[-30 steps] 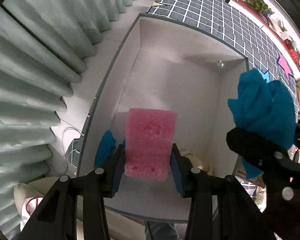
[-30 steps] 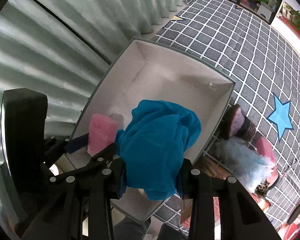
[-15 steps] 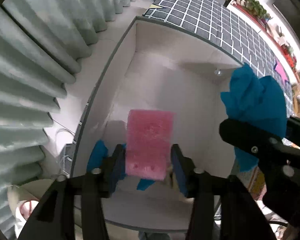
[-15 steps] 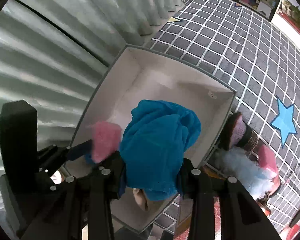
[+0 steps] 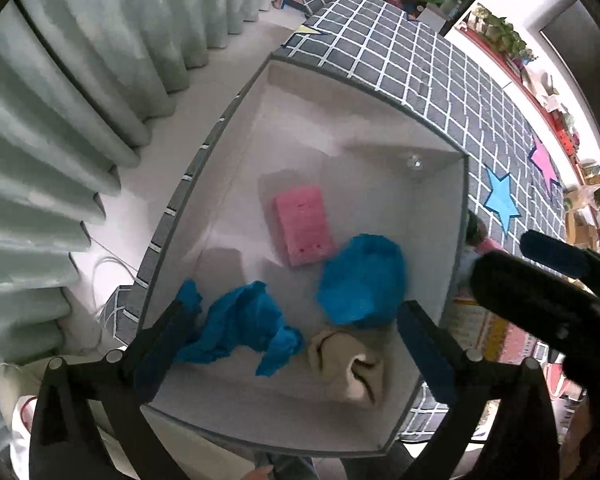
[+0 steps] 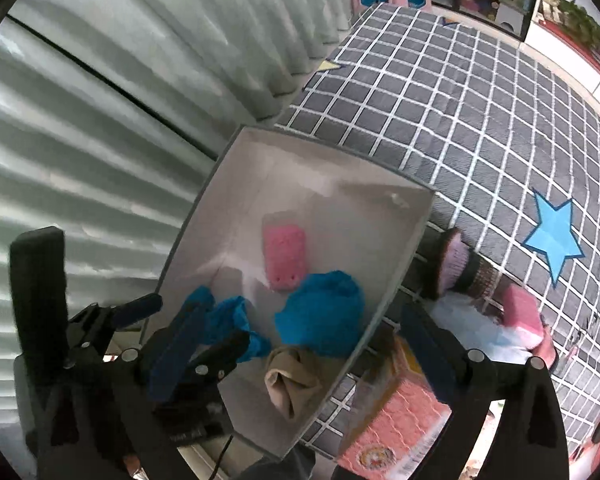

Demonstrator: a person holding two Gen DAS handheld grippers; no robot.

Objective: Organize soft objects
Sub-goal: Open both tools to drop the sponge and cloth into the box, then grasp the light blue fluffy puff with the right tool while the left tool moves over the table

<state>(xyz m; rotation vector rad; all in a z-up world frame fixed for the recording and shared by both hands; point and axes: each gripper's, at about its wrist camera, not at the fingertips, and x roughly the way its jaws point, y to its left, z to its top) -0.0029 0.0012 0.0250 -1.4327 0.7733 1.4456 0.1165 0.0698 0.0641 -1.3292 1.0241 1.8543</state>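
Soft objects lying in the white box, both tools opening and empty.

The pink sponge [image 5: 305, 230] is seen flat on the floor of the white box [image 5: 236, 148], with the blue bundle [image 5: 362, 280] touching it at 5 o'clock, a crumpled blue cloth [image 5: 240, 326] at 7 o'clock and a beige cloth [image 5: 346, 364] at 6 o'clock. The left tool [image 5: 296, 344] and right tool [image 6: 300, 340] are held above, jaws opening wide, nothing gripped. The box is set on a checked rug [image 6: 460, 92].

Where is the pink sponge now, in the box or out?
In. The pink sponge lies flat on the white floor of the box, beside a blue cloth, with no gripper touching it.
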